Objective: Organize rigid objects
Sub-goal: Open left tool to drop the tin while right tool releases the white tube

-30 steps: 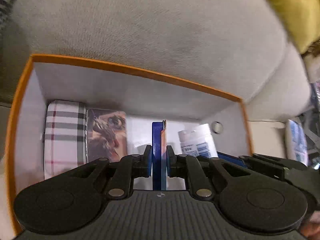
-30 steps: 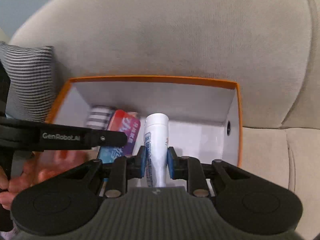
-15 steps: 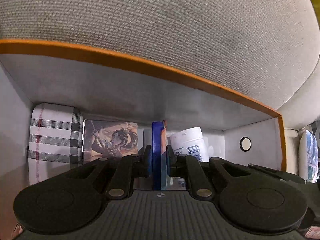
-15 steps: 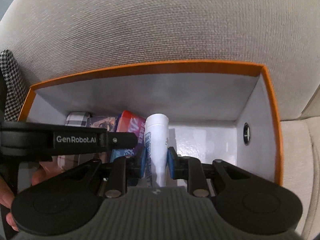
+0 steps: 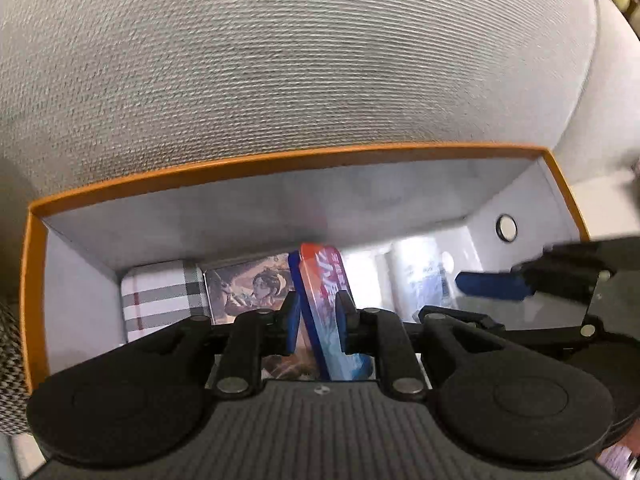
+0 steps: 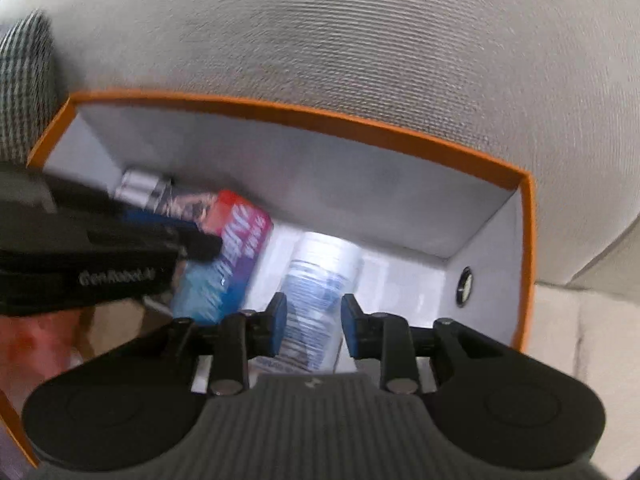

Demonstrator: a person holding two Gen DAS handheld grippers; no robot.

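Note:
An orange-rimmed box point(image 5: 256, 162) with white inner walls sits against a grey sofa back. Inside it, at the left, are a plaid case point(image 5: 160, 300) and a picture card box point(image 5: 248, 288). My left gripper point(image 5: 318, 312) is open around a flat red-and-blue packet point(image 5: 328, 300) that leans tilted between its pads. My right gripper point(image 6: 314, 322) is open around a white bottle point(image 6: 320, 280) with blue print, lying on the box floor. The packet also shows in the right wrist view point(image 6: 228, 256), beside the left gripper's black finger.
The box rim point(image 6: 304, 110) is orange all round, with a round metal stud point(image 6: 465, 280) on its right wall. A grey sofa backrest point(image 5: 280, 60) rises behind the box. A houndstooth cushion point(image 6: 24, 88) lies left of the box.
Both grippers have opened: the left let go of the flat packet, which now leans, and the right let go of the white bottle. Both have drawn back a little from inside the box.

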